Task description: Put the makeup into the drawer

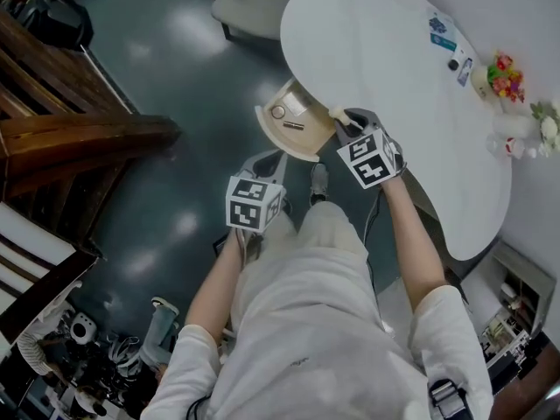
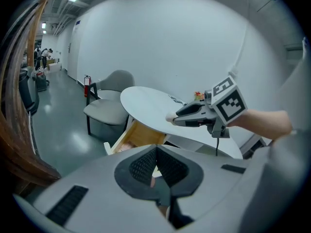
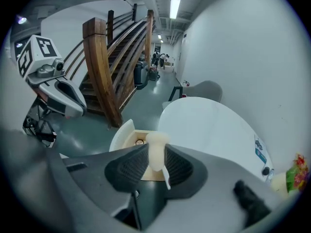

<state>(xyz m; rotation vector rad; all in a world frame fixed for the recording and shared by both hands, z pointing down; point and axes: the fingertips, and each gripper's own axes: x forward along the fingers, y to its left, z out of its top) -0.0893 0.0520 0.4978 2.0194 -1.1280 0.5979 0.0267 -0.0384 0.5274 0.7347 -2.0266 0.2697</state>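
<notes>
Grips a cream makeup stick between the fingers of the right gripper, clamped on both its sides with the rounded end poking out past the tips. Holds it in the air at the rim of the round white tabletop, just beside and above the open drawer that juts from under it. Shows inside that wooden drawer a small round item and a slim dark stick, too small to identify. Carries the left gripper lower and further left, near the drawer front and apart from the right gripper. Presses its fingers together at the tips, with nothing between them. Beyond the tabletop, a grey chair; toward its far edge, a bunch of bright flowers.
</notes>
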